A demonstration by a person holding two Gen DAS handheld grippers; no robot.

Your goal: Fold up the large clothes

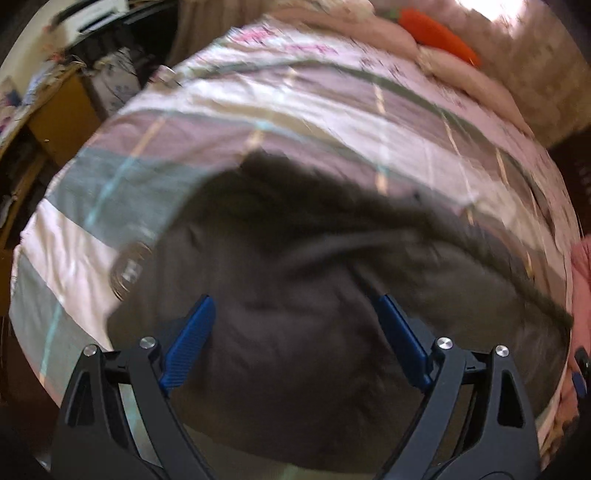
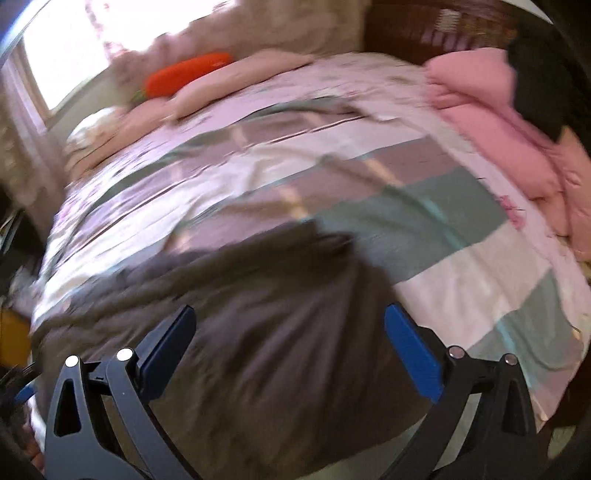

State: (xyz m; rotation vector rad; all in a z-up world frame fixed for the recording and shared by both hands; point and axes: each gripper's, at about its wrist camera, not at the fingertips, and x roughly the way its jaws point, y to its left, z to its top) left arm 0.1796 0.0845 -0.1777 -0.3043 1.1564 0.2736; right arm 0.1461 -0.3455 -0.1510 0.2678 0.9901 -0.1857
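A large dark grey garment (image 1: 314,266) lies spread and creased on the striped bed cover (image 1: 258,110), at the near end of the bed. It also shows in the right wrist view (image 2: 240,314). My left gripper (image 1: 295,306) is open and empty above the garment's near part. My right gripper (image 2: 291,317) is open and empty above the garment's right part, its right finger (image 2: 413,350) near the garment's right edge. Both views are motion-blurred.
An orange carrot-shaped cushion (image 1: 439,33) lies by pink pillows at the bed's far end; it also shows in the right wrist view (image 2: 184,74). A pink duvet (image 2: 498,122) is heaped on the bed's right side. A wooden desk (image 1: 55,110) stands left of the bed.
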